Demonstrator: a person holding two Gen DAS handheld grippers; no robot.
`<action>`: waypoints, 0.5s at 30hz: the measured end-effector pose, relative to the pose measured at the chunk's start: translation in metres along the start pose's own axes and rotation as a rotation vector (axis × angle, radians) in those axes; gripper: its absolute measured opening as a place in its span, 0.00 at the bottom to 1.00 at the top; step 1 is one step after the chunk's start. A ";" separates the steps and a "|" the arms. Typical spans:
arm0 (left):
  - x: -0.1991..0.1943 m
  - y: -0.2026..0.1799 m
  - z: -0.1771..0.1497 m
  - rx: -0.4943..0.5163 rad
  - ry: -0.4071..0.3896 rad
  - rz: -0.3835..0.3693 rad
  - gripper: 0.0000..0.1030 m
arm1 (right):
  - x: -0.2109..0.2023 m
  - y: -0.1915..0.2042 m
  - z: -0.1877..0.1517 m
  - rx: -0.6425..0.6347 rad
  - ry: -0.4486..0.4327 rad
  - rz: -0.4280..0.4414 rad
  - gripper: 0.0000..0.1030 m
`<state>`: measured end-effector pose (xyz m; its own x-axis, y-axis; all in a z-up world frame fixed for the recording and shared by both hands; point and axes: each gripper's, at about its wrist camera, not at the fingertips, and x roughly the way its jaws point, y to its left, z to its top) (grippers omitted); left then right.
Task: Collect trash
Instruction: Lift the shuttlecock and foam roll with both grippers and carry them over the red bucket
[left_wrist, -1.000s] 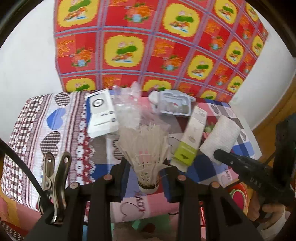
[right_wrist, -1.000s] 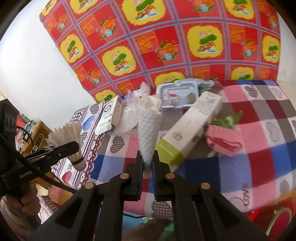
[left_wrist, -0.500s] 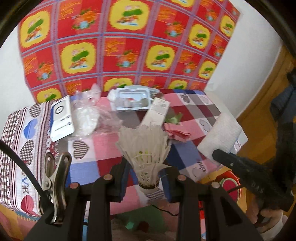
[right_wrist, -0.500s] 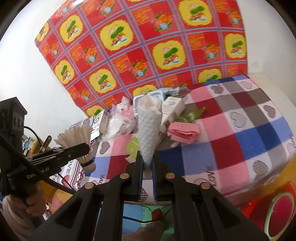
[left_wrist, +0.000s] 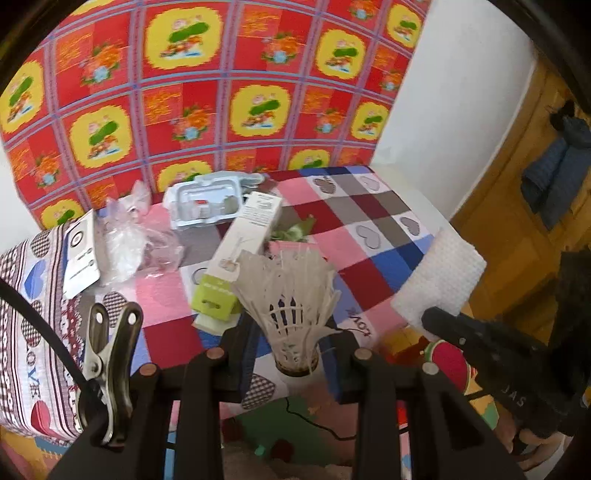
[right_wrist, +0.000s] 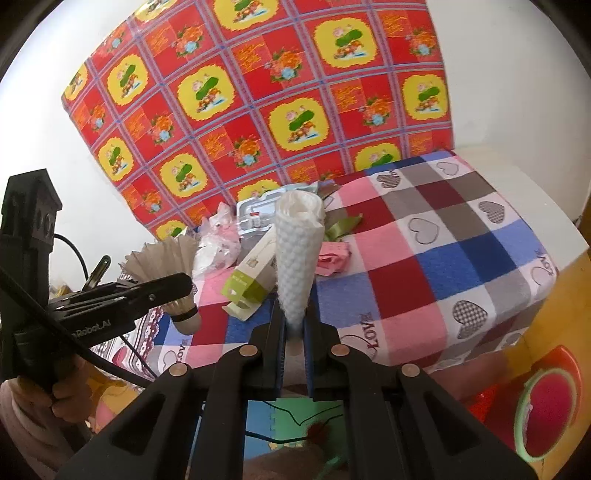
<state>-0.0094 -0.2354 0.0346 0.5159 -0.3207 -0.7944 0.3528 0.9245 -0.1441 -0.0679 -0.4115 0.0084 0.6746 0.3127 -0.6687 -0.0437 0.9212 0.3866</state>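
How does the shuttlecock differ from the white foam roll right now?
The shuttlecock is feathered and flares outward at the top; the white foam roll is dimpled sheet rolled into a cone. The left hand-held gripper holds the shuttlecock, the right hand-held gripper the roll. Both are whitish and pinched at the narrow end.

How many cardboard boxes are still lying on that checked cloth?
2. A long white box with a green end lies mid-table, and a flat white box lies at the left edge beside the clear plastic bag. Others may hide under the clutter.
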 end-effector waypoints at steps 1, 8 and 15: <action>0.001 -0.003 0.001 0.009 0.002 -0.005 0.31 | -0.002 -0.001 -0.001 0.005 -0.003 -0.006 0.09; 0.010 -0.025 0.009 0.095 0.008 -0.062 0.31 | -0.017 -0.011 -0.005 0.059 -0.031 -0.070 0.09; 0.024 -0.045 0.017 0.178 0.030 -0.145 0.31 | -0.031 -0.018 -0.011 0.122 -0.058 -0.154 0.09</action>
<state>0.0009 -0.2883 0.0318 0.4273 -0.4389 -0.7904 0.5552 0.8174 -0.1537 -0.0957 -0.4352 0.0152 0.7080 0.1526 -0.6896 0.1510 0.9211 0.3589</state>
